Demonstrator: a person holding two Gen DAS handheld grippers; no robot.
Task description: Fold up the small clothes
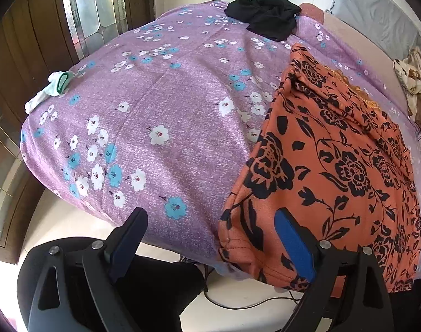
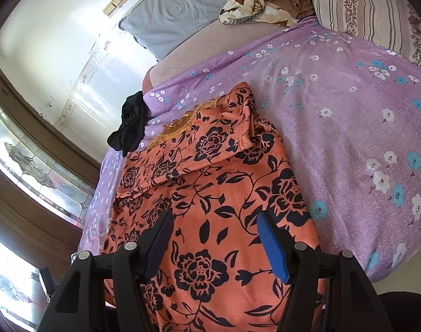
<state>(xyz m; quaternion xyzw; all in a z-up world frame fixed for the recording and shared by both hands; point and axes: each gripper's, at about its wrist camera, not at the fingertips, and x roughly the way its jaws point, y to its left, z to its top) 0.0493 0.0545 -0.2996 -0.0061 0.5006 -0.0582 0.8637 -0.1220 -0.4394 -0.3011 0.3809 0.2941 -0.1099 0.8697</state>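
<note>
Orange black-floral knit top (image 2: 210, 193) at 6 o'clock; L gripper (image 1: 210, 238) & R gripper (image 2: 213, 238) spread, empty. Risk: hem pinch also catches purple floral bedsheet (image 1: 169, 105).

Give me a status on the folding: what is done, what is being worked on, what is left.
Done: nothing looks finished. The orange black-flowered garment lies on the purple flowered bedsheet, its sleeves apparently turned in. In hand: both the left gripper and right gripper hang open over its near hem, gripping nothing yet. Left: finish this one, then the crumpled black garment and the white-and-green sock.
</note>
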